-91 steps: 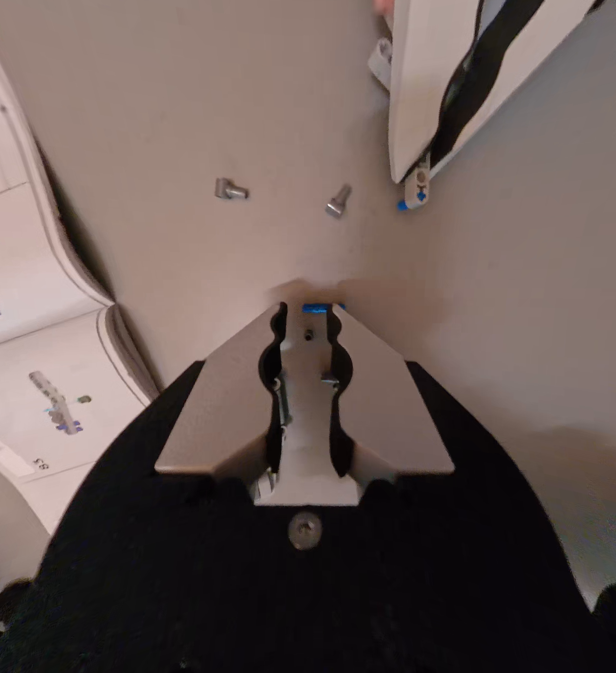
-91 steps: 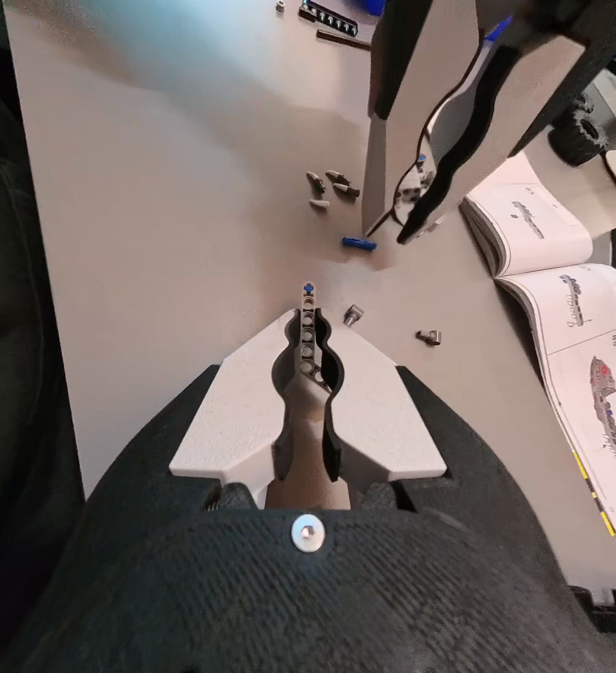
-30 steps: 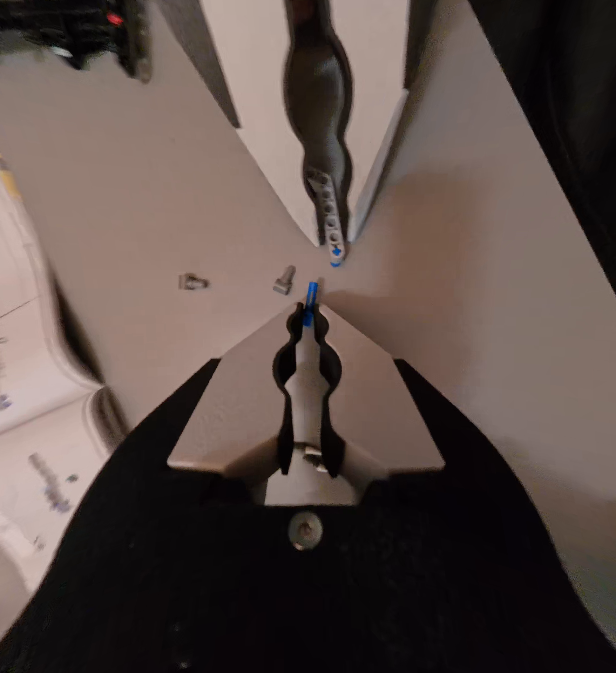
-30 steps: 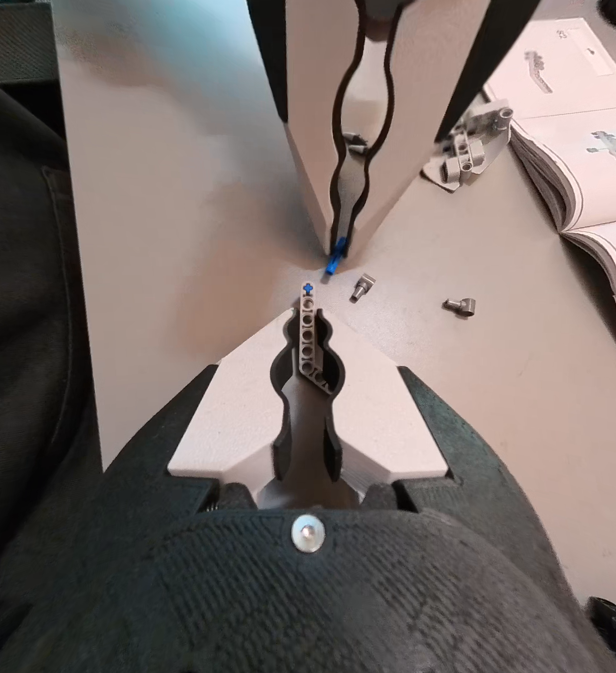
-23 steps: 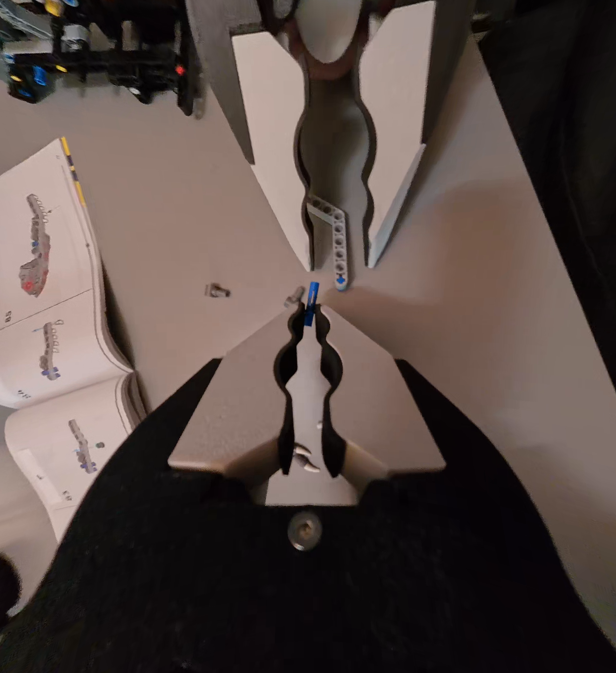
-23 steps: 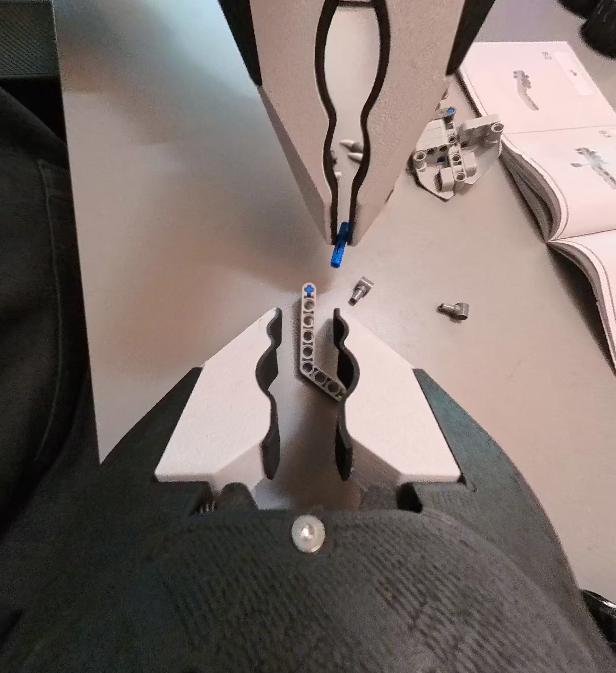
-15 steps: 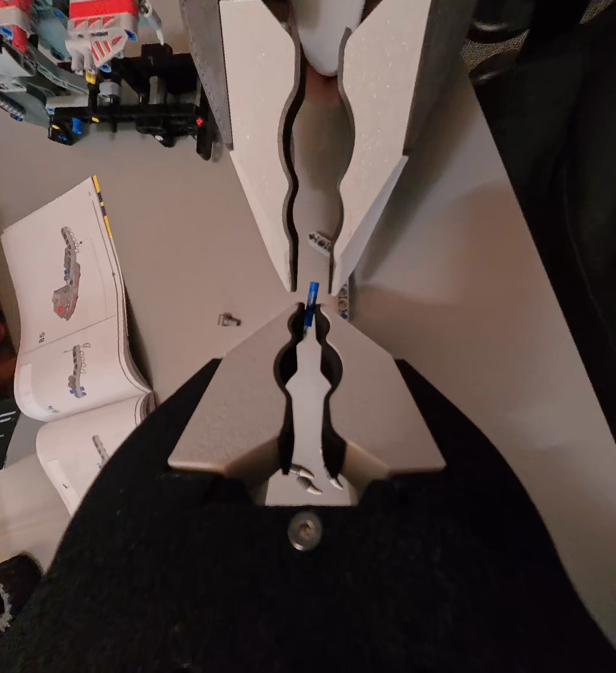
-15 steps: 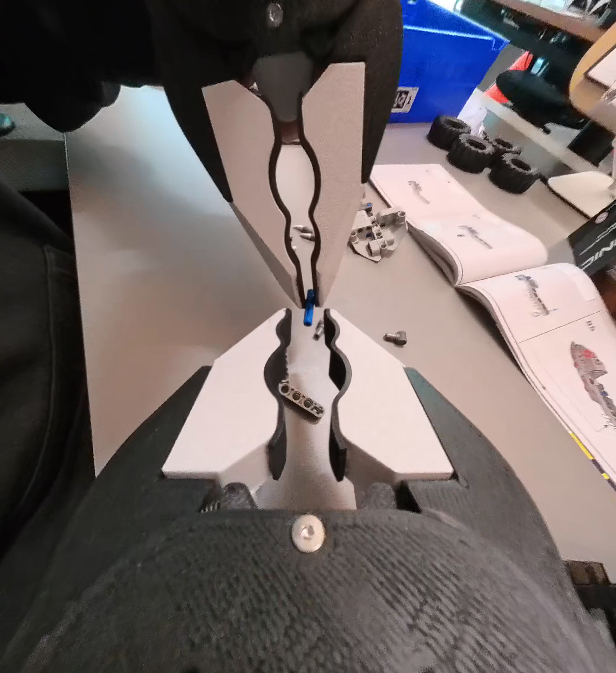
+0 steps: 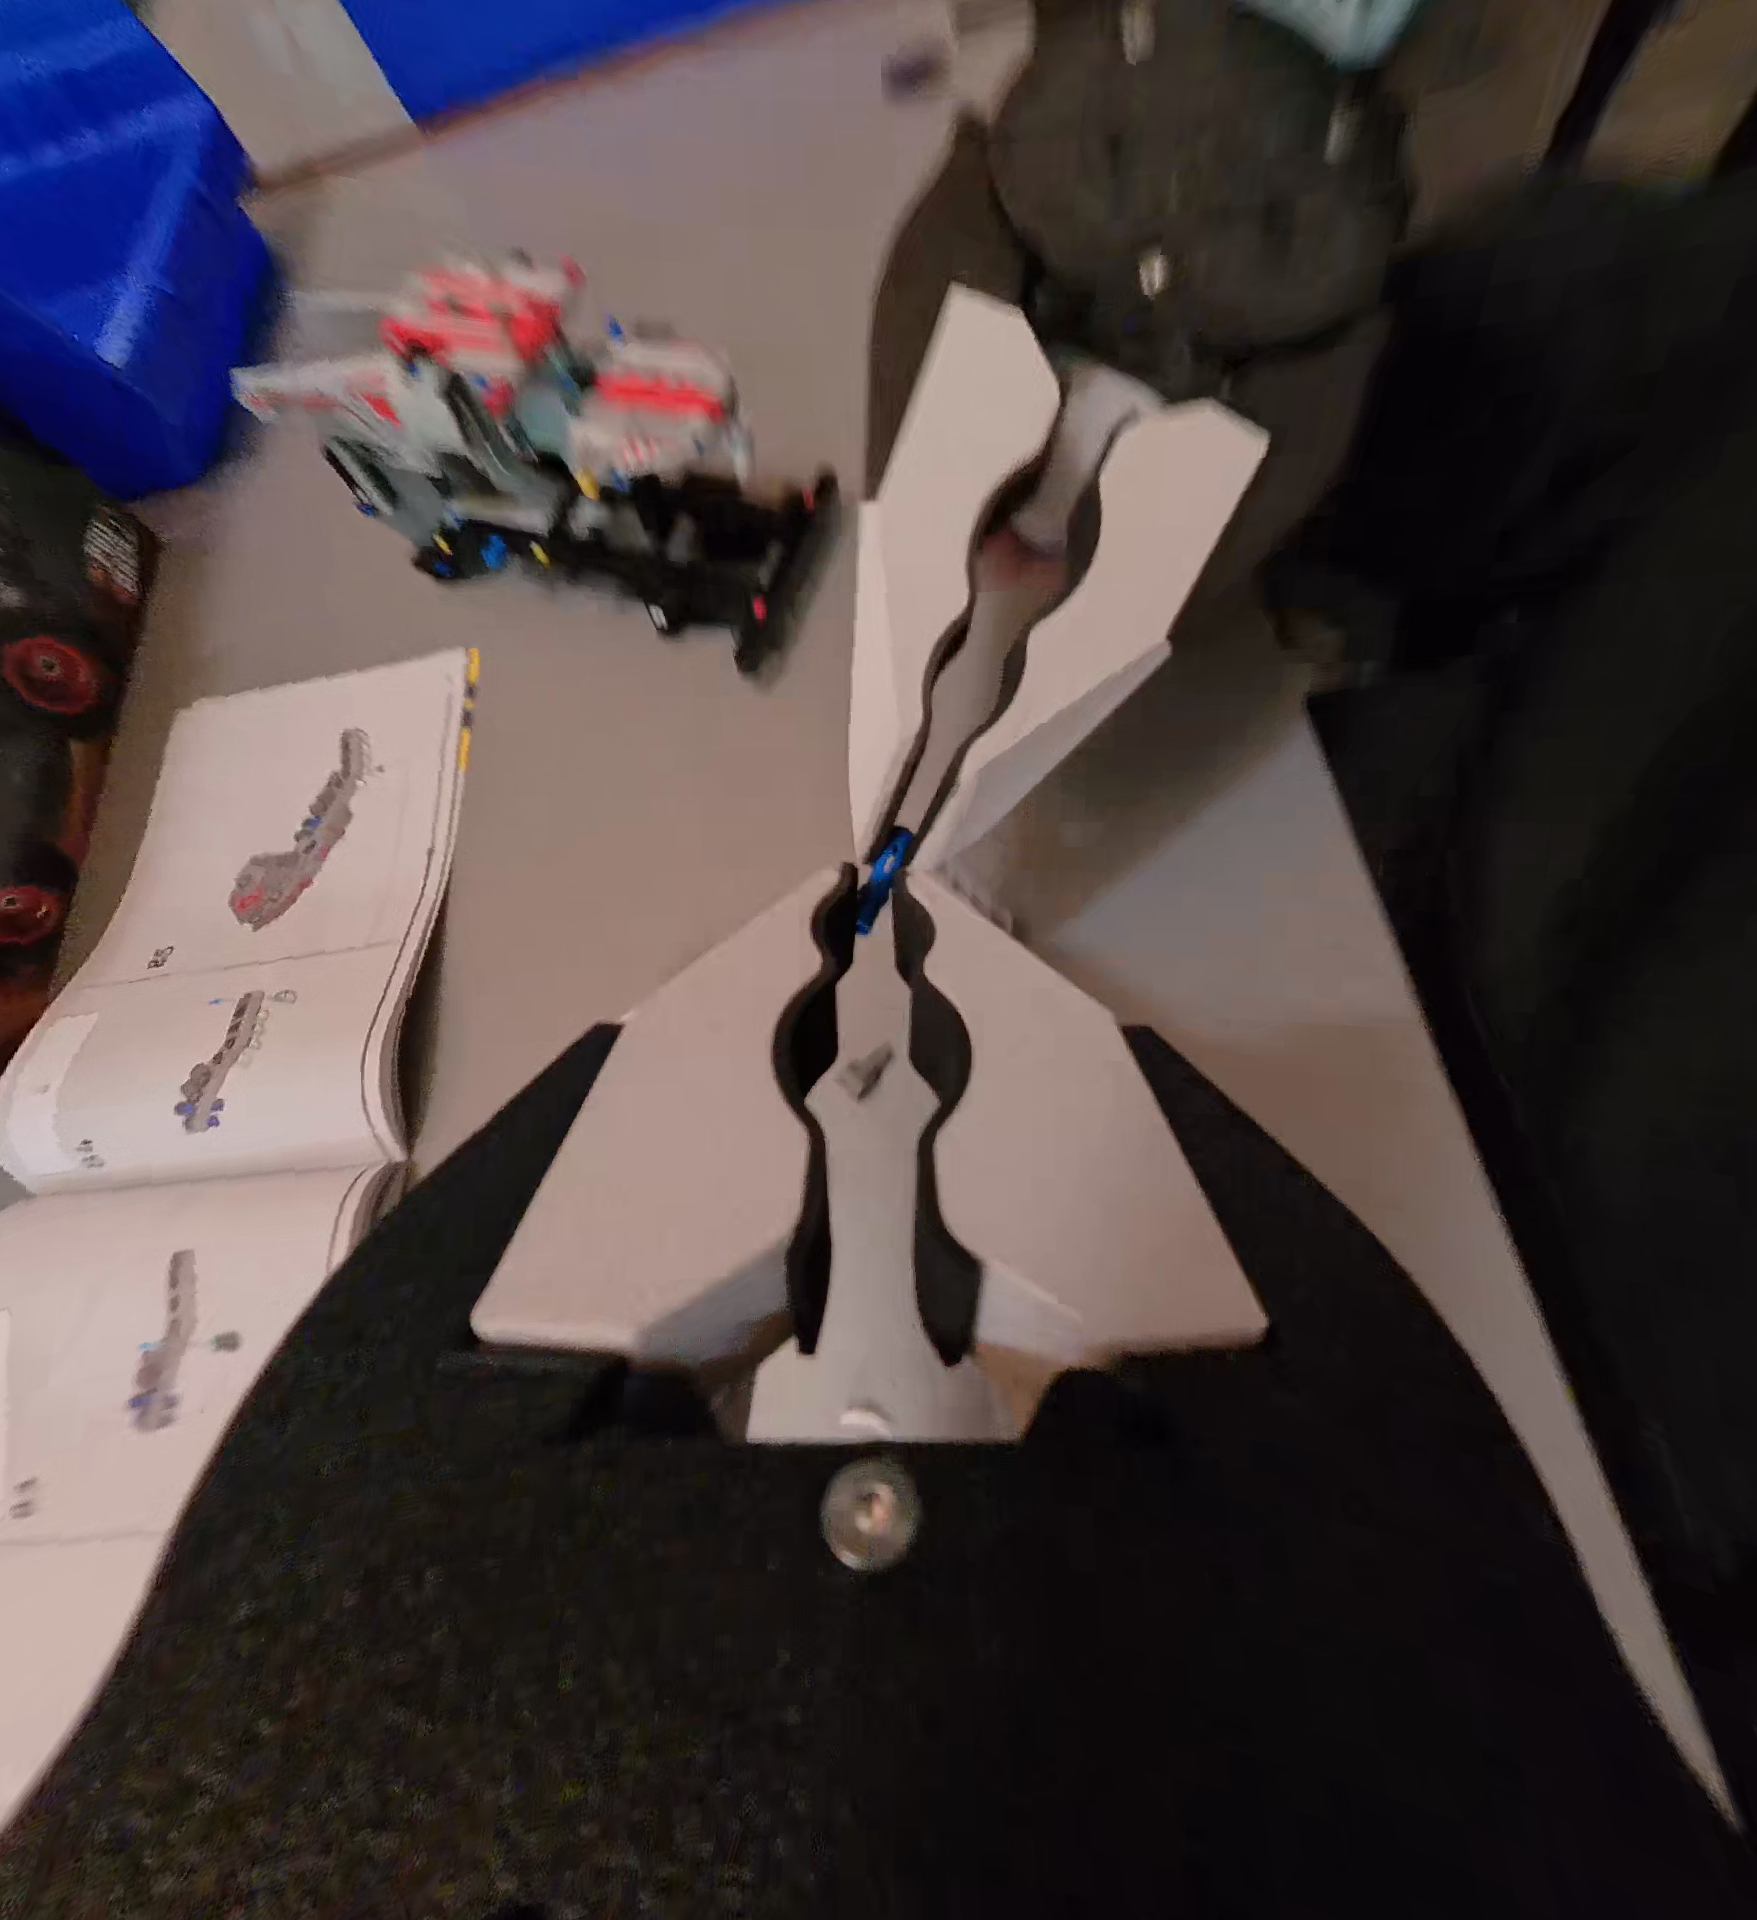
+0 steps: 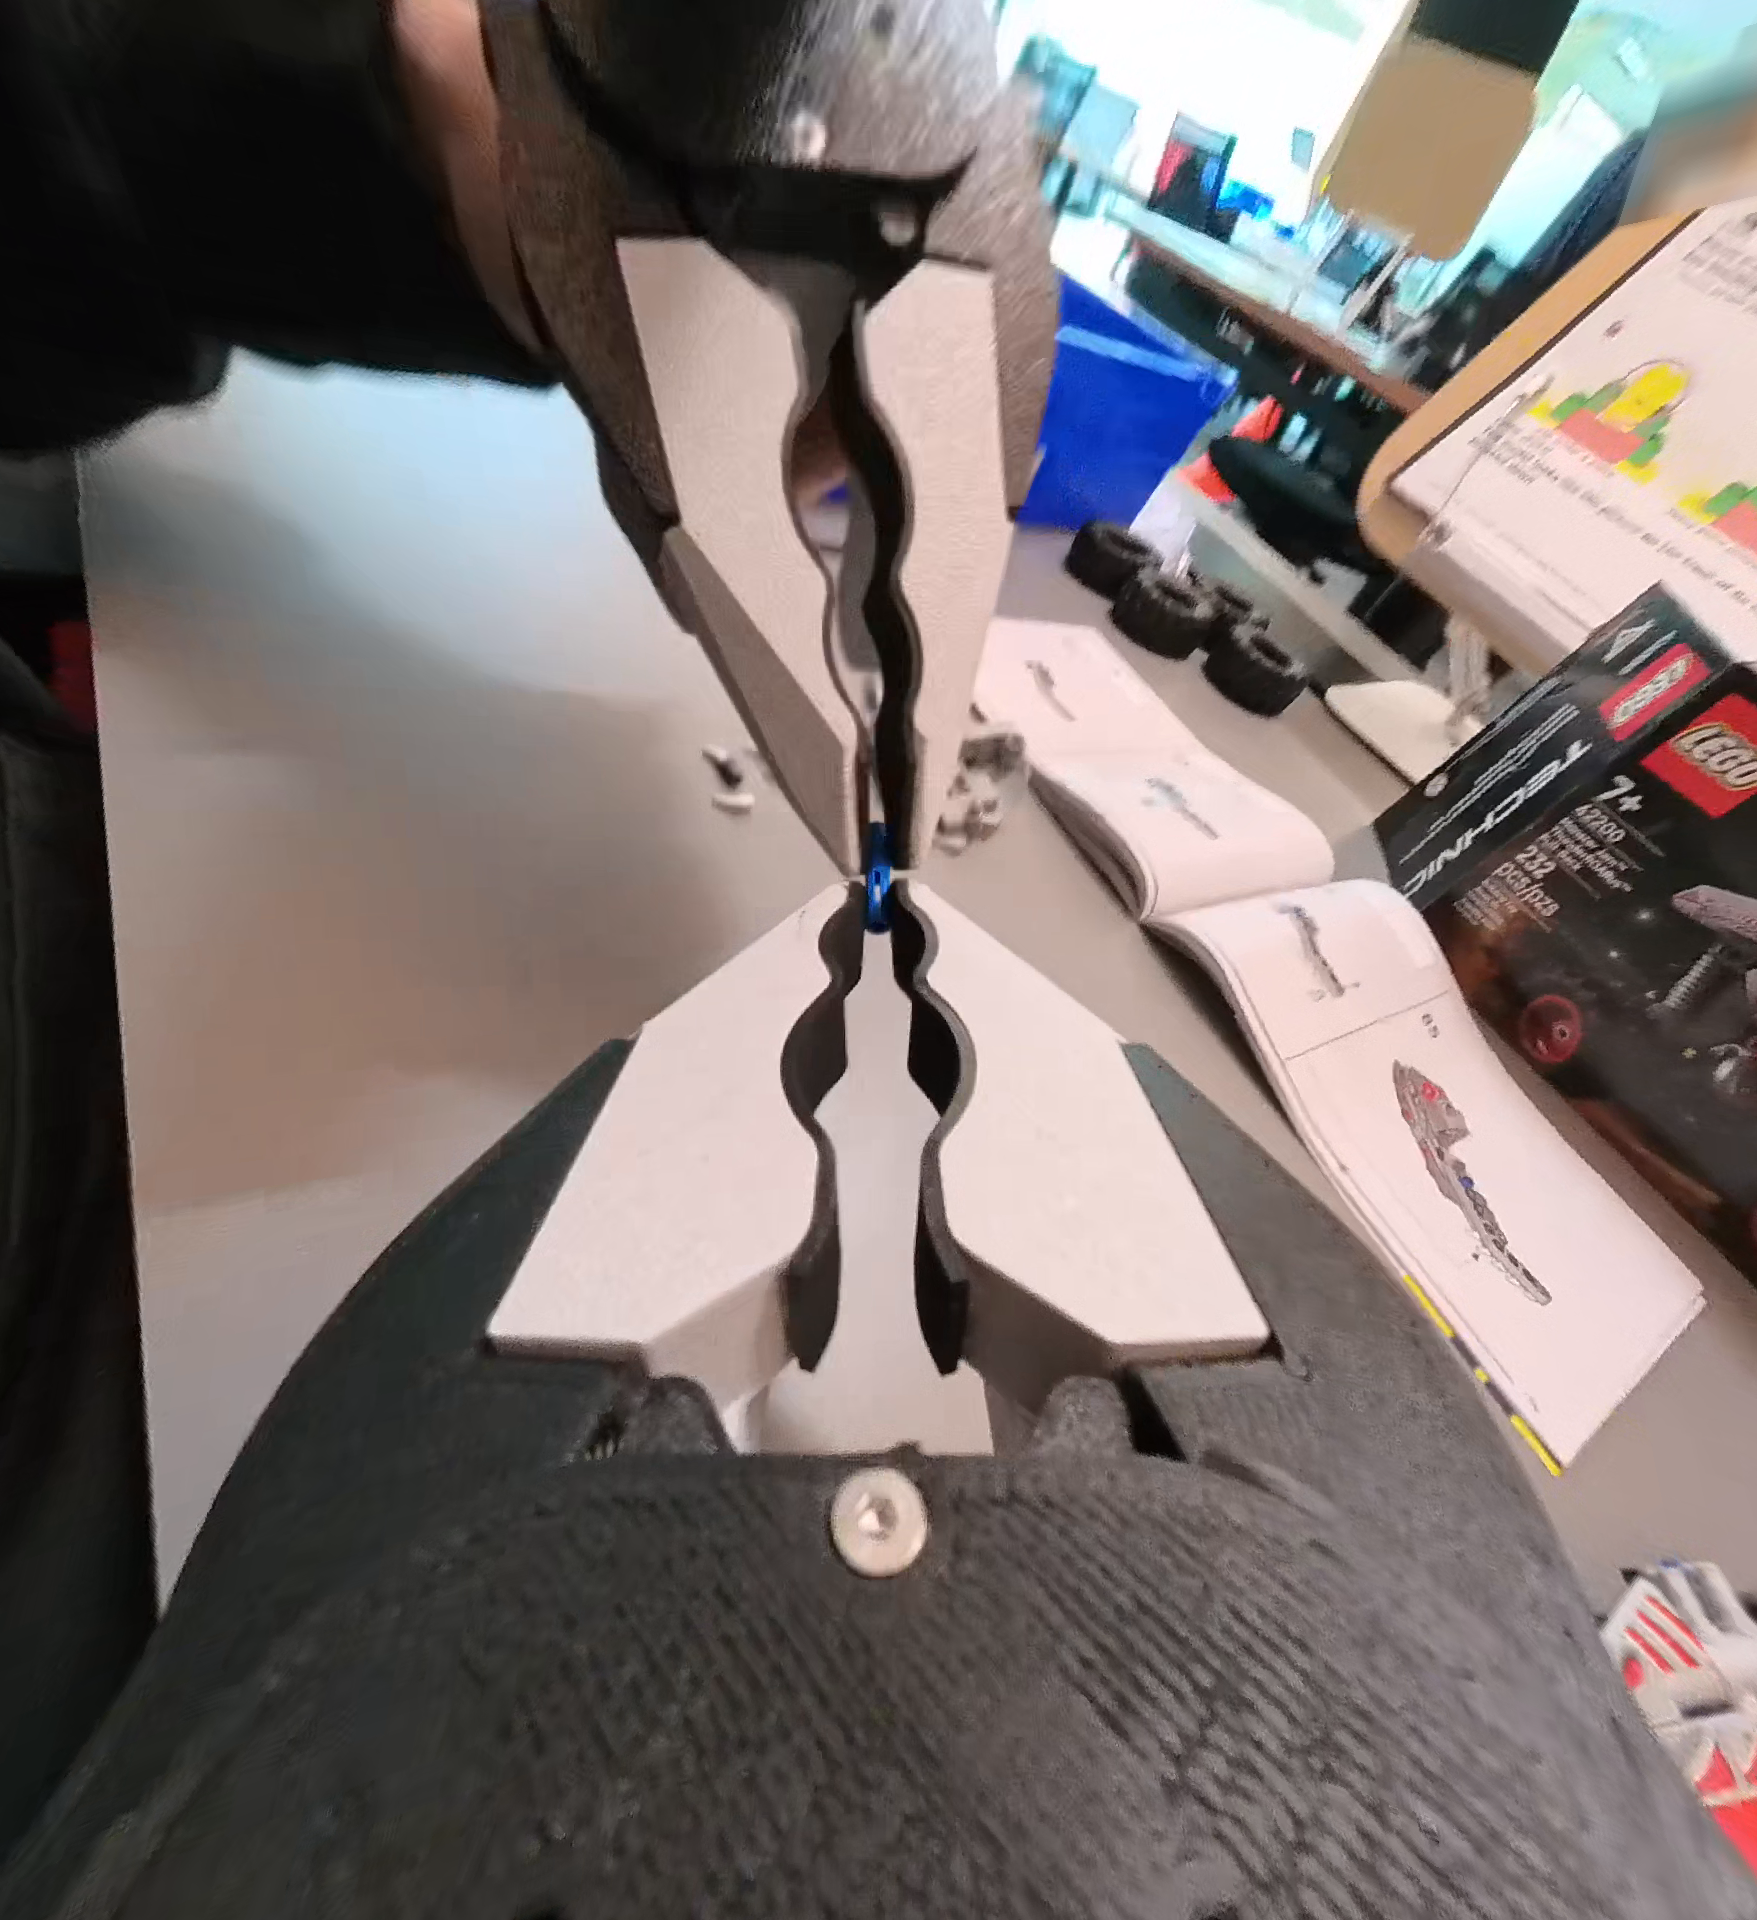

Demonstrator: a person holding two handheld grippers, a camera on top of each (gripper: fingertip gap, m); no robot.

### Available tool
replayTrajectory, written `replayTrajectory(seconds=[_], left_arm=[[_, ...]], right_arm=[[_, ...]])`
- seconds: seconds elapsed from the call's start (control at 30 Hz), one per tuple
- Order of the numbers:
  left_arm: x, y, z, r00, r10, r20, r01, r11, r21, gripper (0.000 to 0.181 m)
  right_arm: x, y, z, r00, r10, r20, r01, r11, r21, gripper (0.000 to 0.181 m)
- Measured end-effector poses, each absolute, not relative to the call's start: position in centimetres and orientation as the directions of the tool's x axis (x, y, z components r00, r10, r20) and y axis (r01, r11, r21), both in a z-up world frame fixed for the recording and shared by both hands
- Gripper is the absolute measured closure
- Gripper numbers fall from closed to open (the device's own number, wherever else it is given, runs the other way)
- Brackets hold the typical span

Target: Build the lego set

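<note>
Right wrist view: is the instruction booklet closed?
No. The instruction booklet lies open on the table, its pages spread beside the boxed set's black carton.

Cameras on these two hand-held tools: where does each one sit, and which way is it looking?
Left wrist view: sits on the left gripper, facing the right gripper, instruction booklet and half-built model; a dark sleeve shows.
Right wrist view: sits on the right gripper, facing the left gripper, booklet and set box; a dark sleeve shows.
Shared: both grippers meeting tip to tip around one blue pin, plus the booklet.
</note>
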State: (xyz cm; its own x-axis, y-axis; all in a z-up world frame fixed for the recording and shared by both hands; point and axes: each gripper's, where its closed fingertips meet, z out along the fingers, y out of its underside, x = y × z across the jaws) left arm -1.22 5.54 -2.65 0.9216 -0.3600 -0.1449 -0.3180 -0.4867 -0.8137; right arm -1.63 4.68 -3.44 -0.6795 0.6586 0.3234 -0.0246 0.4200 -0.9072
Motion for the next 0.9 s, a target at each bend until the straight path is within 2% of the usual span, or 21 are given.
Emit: replayTrajectory(seconds=[0.07, 0.13, 0.23, 0.33, 0.37, 0.43, 0.53, 0.7, 0.9], left_arm=[[-0.8, 5.6, -0.6, 0.942, -0.33, -0.055, -0.185, -0.379, -0.907, 0.171], [-0.8, 5.5, 0.8, 0.954, -0.298, 0.015, -0.077, -0.295, -0.952, 0.164], [-1.0, 5.2, 1.6, 0.966, -0.251, 0.059, 0.003, -0.22, -0.976, 0.156], [-0.7, 5.1, 1.9, 0.966, -0.237, 0.099, 0.058, -0.174, -0.983, 0.159], [-0.8, 5.1, 2.0, 0.969, -0.227, 0.094, 0.059, -0.157, -0.986, 0.161], [0.2, 4.9, 1.9, 0.958, -0.283, 0.049, 0.01, -0.138, -0.99, 0.181], [0.2, 4.8, 1.8, 0.962, -0.272, -0.002, -0.04, -0.133, -0.99, 0.179], [-0.4, 4.5, 2.5, 0.969, -0.241, 0.055, 0.029, -0.11, -0.993, 0.159], [0.2, 4.6, 1.2, 0.957, -0.274, 0.091, 0.046, -0.169, -0.985, 0.16]], right_arm=[[-1.5, 4.9, -1.6, -0.657, 0.69, 0.304, -0.083, 0.335, -0.939, 0.178], [-1.4, 5.1, -0.3, -0.637, 0.718, 0.281, -0.13, 0.26, -0.957, 0.179], [-1.2, 5.0, 0.5, -0.631, 0.731, 0.258, -0.165, 0.198, -0.966, 0.179], [-0.9, 4.6, 0.5, -0.645, 0.725, 0.24, -0.162, 0.178, -0.971, 0.179], [-0.9, 4.5, 0.4, -0.647, 0.724, 0.24, -0.162, 0.178, -0.971, 0.179], [-0.8, 4.1, 0.3, -0.661, 0.711, 0.239, -0.161, 0.176, -0.971, 0.179], [-0.6, 3.9, 0.5, -0.658, 0.709, 0.253, -0.176, 0.182, -0.967, 0.179], [-0.4, 4.2, 1.1, -0.646, 0.715, 0.267, -0.208, 0.172, -0.963, 0.179], [0.0, 3.8, 1.6, -0.651, 0.701, 0.292, -0.249, 0.167, -0.954, 0.179]])
